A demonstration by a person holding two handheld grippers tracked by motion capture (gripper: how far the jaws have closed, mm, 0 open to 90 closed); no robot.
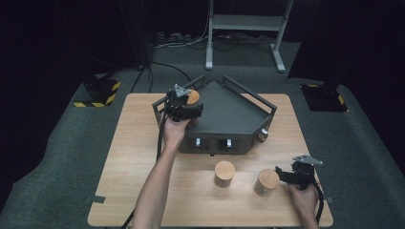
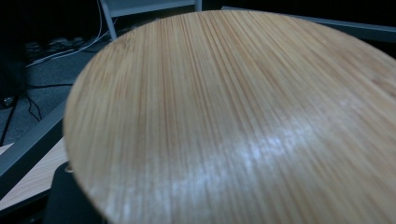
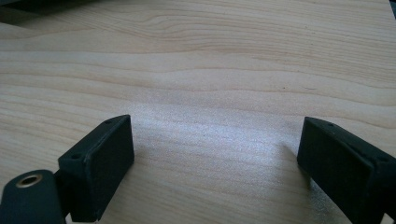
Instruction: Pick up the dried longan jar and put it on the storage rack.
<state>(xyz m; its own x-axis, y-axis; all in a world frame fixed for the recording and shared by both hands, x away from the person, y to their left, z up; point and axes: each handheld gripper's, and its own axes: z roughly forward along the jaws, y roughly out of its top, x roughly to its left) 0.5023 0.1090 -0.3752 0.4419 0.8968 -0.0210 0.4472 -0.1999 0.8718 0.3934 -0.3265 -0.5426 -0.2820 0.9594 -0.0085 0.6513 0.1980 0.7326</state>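
A wooden cylinder (image 1: 193,97) is at the left corner of a dark grey five-sided box (image 1: 234,117), and my left gripper (image 1: 187,104) is shut on it. In the left gripper view its round bamboo top (image 2: 233,121) looms very close, with one black finger (image 2: 70,198) at the lower left. Two more wooden cylinders stand on the table in front of the box, one in the middle (image 1: 224,173) and one to the right (image 1: 267,182). My right gripper (image 1: 282,174) rests just right of that one. It is open (image 3: 215,135), with bare tabletop between its fingers.
The box has raised rails (image 1: 248,93) around its top, two small light handles (image 1: 212,142) on its front face and a knob (image 1: 263,136) on its right front corner. The wooden table (image 1: 133,162) ends close behind the right hand. A metal stand (image 1: 246,28) is on the floor beyond.
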